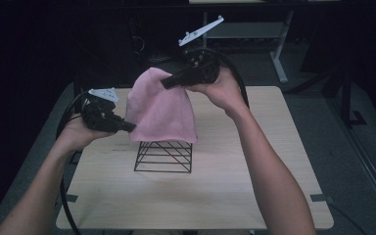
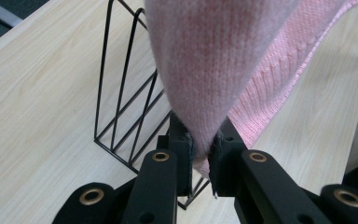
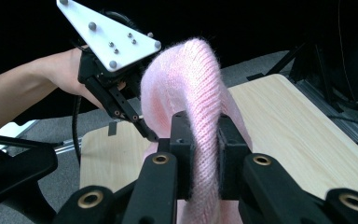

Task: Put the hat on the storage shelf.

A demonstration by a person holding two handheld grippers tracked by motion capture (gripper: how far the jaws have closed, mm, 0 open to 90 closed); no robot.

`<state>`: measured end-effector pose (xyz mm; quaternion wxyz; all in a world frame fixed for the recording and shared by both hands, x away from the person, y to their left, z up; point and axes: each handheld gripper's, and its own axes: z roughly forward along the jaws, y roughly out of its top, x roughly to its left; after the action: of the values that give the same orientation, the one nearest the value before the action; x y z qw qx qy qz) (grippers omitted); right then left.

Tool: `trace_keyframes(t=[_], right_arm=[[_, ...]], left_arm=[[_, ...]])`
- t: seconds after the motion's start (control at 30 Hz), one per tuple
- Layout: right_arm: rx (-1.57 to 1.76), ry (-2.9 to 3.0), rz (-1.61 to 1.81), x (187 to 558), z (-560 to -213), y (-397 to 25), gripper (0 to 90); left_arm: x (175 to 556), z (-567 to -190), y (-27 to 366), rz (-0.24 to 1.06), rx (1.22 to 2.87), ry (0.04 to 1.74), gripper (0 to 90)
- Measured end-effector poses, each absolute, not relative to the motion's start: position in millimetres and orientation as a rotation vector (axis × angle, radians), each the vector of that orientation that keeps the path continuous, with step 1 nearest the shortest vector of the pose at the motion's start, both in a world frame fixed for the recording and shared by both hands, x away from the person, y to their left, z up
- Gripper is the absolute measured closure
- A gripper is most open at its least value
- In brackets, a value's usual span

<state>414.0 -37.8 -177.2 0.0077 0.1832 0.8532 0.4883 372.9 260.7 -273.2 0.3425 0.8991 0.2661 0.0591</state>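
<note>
Because both grippers pinch the pink hat (image 1: 160, 108), it hangs spread over the wire rack (image 1: 164, 156). Left gripper (image 1: 127, 127) clamps its low edge, right gripper (image 1: 169, 82) its top, likely to set it on the rack.

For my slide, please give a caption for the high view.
Both grippers hold a pink knit hat above a black wire rack.
</note>
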Motion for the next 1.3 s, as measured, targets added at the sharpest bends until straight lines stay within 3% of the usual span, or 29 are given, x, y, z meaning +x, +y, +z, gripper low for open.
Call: trace_keyframes(t=[0.6,1.3], right_arm=[[0.606,2.659,1.561,415.1,-195.2,-58.4,79.7],[0.52,2.744,1.605,400.8,-217.4,-34.0,78.4]], left_arm=[[377.2,-282.1,249.9,0.147,2.366,0.672,81.3],[357.2,-305.4,265.6,0.163,2.394,0.688,81.9]])
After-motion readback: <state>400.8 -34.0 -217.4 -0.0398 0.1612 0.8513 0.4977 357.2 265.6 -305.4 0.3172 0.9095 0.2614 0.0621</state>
